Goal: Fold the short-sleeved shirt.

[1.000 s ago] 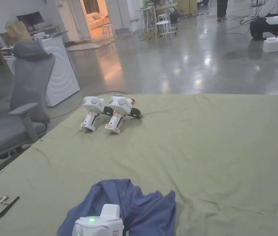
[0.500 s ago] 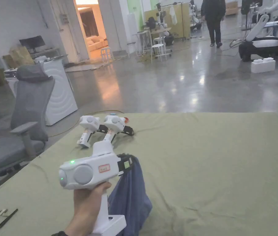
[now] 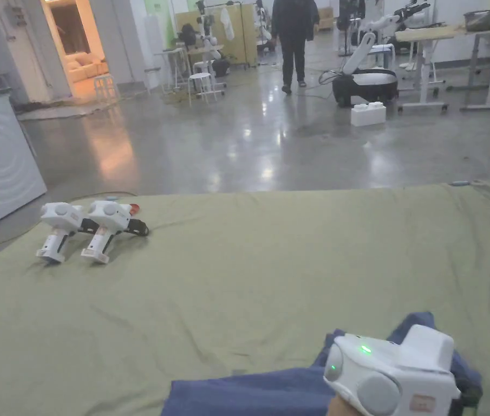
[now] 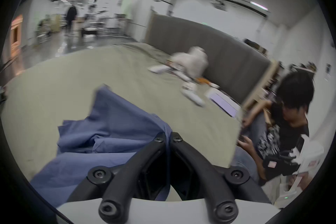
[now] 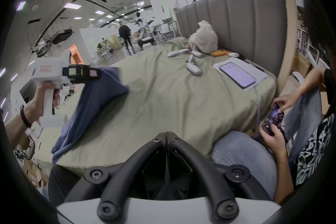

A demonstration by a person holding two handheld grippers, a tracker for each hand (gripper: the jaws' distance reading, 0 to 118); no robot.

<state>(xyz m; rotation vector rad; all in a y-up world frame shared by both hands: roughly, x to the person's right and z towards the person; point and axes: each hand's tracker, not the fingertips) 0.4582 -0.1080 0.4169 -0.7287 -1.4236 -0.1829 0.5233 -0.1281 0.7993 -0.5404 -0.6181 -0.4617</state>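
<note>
Shirt [image 5: 94, 100] hangs bunched from the left tool [image 5: 96, 73], clenched on its edge above the bed [image 5: 163, 100]; the right tool [image 5: 166, 134] is clenched empty, so spreading comes next.

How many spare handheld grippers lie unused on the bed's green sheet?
2: spare gripper one and spare gripper two lie side by side at the sheet's far-left edge; others may be hidden.
</note>
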